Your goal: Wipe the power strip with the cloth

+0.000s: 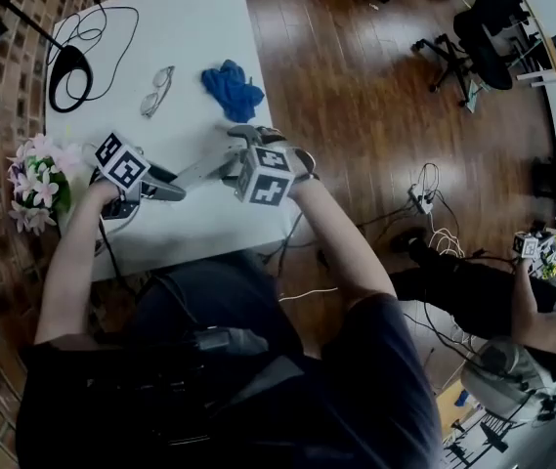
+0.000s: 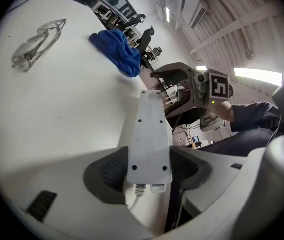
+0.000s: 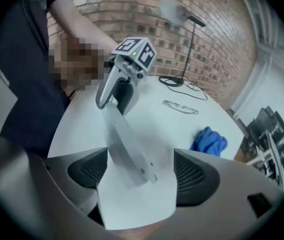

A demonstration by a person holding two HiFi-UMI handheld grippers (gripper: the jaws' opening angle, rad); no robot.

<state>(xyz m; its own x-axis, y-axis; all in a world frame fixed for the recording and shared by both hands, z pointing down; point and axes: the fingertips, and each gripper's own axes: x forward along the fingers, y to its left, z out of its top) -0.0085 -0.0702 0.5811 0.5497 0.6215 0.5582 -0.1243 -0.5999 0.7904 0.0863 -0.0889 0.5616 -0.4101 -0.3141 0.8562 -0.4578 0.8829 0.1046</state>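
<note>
Left claw (image 2: 149, 170) pinches the power strip (image 2: 149, 129) by its cord end. Right claw (image 3: 139, 171) gapes around the other end. Blue cloth (image 1: 232, 88) lies beyond.

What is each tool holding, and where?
Left tool grips the white plastic power strip at its cord end; right tool is open, holding nothing.

white power strip (image 2: 149, 134), back showing, crumpled blue cloth (image 1: 232, 88) on white table (image 1: 199, 27)

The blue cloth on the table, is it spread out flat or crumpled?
Crumpled. The blue cloth lies in a bunched heap with raised folds on the white table, beside the glasses.
</note>
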